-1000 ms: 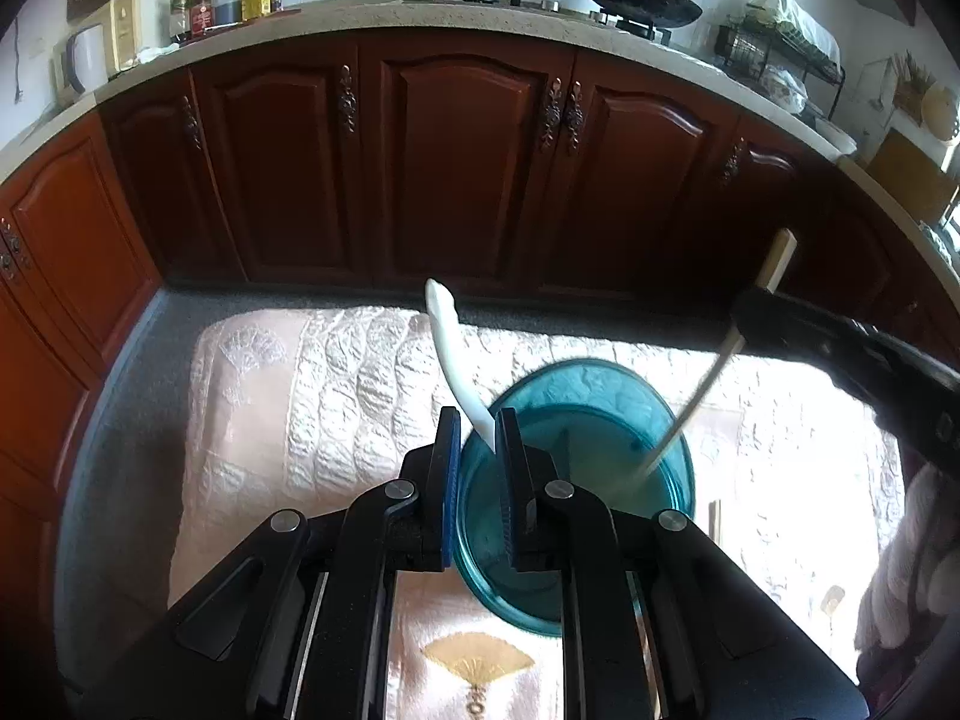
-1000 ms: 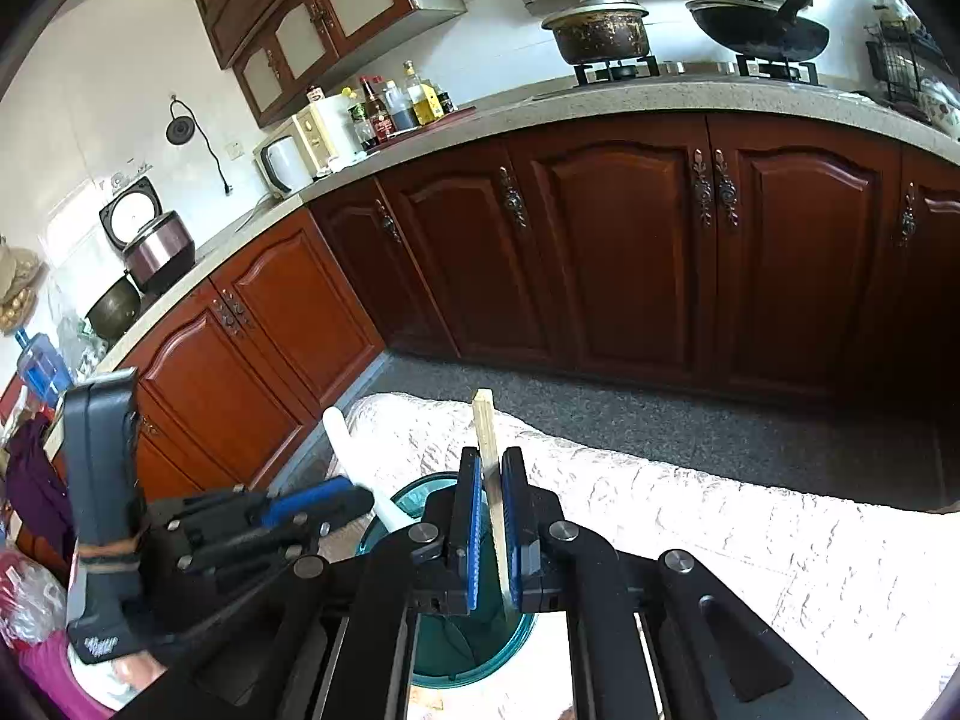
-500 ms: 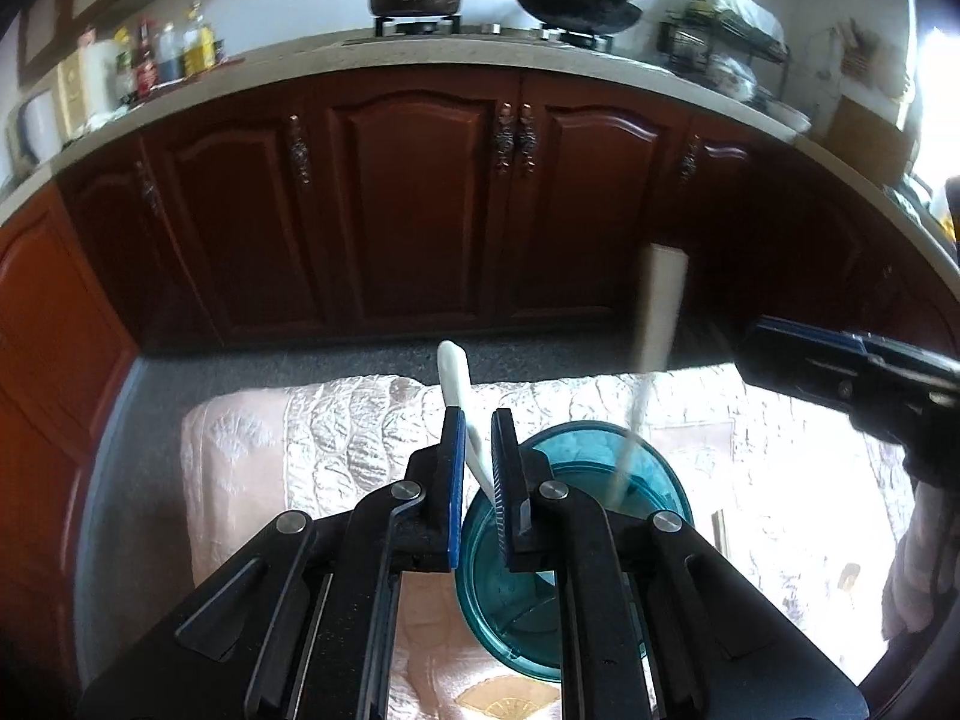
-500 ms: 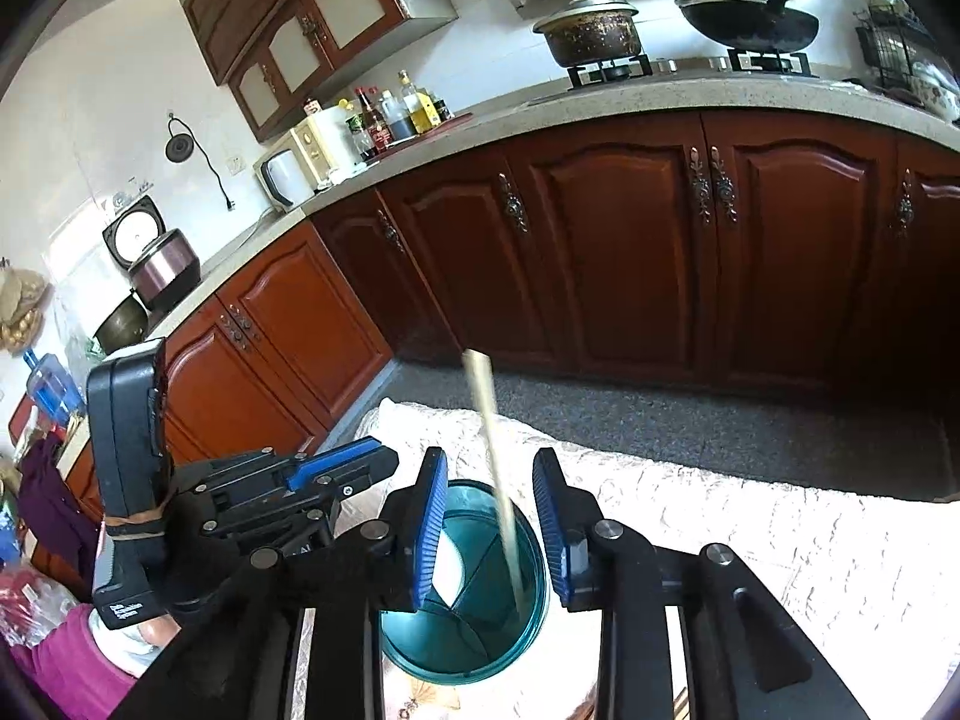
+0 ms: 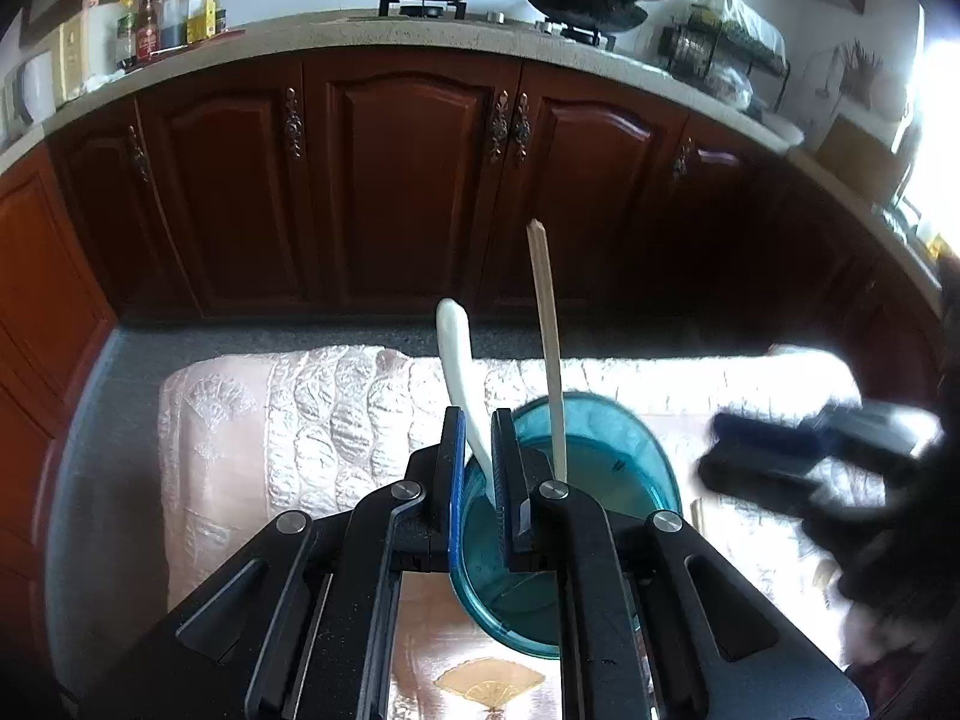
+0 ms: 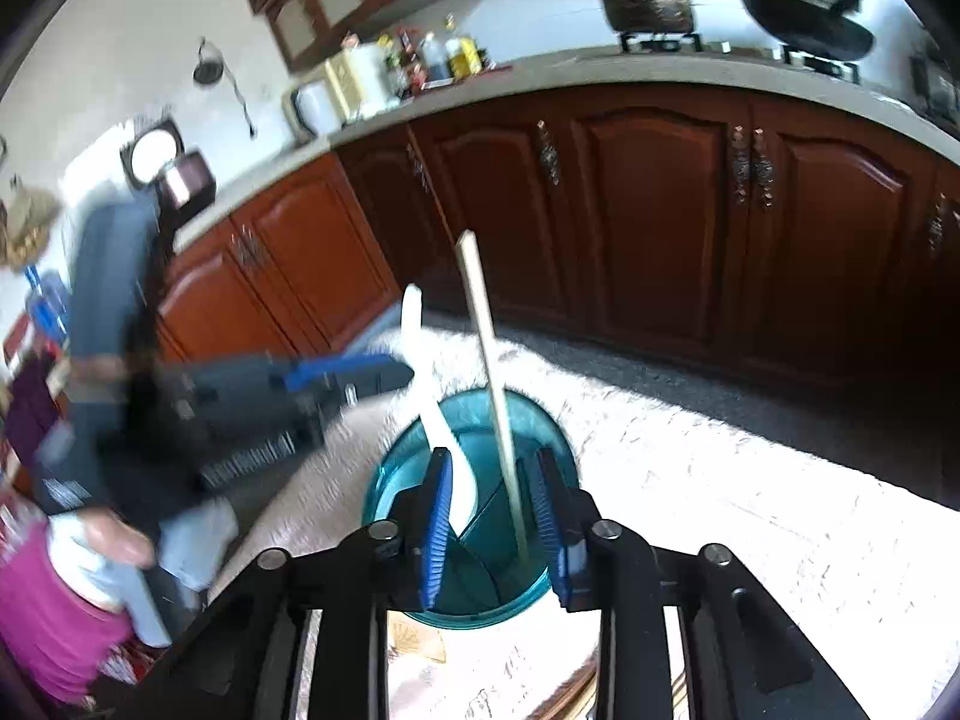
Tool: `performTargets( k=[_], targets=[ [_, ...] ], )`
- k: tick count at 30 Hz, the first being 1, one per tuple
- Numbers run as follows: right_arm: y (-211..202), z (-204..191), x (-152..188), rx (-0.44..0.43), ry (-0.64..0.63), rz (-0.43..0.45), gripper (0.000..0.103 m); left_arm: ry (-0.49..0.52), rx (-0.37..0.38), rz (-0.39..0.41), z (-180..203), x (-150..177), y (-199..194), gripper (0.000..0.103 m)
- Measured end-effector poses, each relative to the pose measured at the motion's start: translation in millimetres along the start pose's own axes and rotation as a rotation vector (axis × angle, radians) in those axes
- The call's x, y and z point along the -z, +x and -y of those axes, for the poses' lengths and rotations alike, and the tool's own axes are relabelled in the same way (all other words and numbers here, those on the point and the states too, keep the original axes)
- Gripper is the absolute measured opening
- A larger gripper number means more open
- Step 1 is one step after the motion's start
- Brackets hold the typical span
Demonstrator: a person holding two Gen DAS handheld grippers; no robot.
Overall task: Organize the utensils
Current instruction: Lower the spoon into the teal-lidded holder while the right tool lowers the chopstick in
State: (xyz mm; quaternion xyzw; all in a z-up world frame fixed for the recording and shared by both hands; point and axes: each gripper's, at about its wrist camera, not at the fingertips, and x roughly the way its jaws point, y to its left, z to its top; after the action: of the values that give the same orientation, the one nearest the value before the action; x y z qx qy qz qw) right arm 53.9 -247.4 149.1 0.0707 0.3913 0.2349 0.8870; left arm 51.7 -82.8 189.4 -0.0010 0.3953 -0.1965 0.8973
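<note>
I had the left gripper [image 5: 477, 450] clamped narrow on the rim of the teal cup [image 5: 606, 456], its jaws straddling the wall so the cup would not tip or slide on the quilted cloth [image 5: 312, 420] while things dropped in. The white spoon [image 5: 459, 360] rose just past those jaws, leaning on the rim with its bowl down inside.

My right gripper [image 6: 498, 516] had just been opening and then easing slightly closed. Its blue pads [image 6: 441, 516] stood apart with the chopstick [image 6: 486, 360] between them but not pressed by either, so I judged it released. The stick stood nearly upright in the cup, tip down in one of the divided sections. I could not tell which section the spoon shared. The divider seemed the reason both stayed upright rather than falling flat.

More pale sticks [image 6: 576, 696] lay on the cloth near my right gripper's base, so the sorting looked unfinished. Next I would probably fetch one of those, keeping my left hold for steadiness.
</note>
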Motion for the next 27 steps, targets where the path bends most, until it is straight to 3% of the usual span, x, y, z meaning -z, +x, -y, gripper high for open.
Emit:
performTargets(
  k=[9,14,16,22,24,25,27],
  targets=[
    [59,-12,6,0.031,-0.024,-0.109,0.017,-0.059,0.002,0.018,-13,-14,-6,0.010],
    [62,-15,12,-0.054,0.008,-0.131,0.017,-0.067,0.007,0.011,-15,-12,-4,0.014],
    [62,-17,13,-0.047,-0.001,-0.134,0.017,-0.078,0.015,0.008,-17,-11,-3,0.020],
    [48,-9,12,-0.047,0.039,-0.101,0.017,-0.079,0.018,0.012,-14,-8,-6,0.022],
    [50,-13,10,-0.051,0.018,-0.110,0.017,-0.085,0.021,0.015,-13,-9,-6,0.031],
    [52,-14,11,-0.041,0.009,-0.123,0.017,-0.094,0.023,0.018,-14,-11,-5,0.040],
    [53,-9,14,-0.042,0.023,-0.134,0.017,-0.116,0.032,0.022,-15,-14,-3,0.044]
  ],
)
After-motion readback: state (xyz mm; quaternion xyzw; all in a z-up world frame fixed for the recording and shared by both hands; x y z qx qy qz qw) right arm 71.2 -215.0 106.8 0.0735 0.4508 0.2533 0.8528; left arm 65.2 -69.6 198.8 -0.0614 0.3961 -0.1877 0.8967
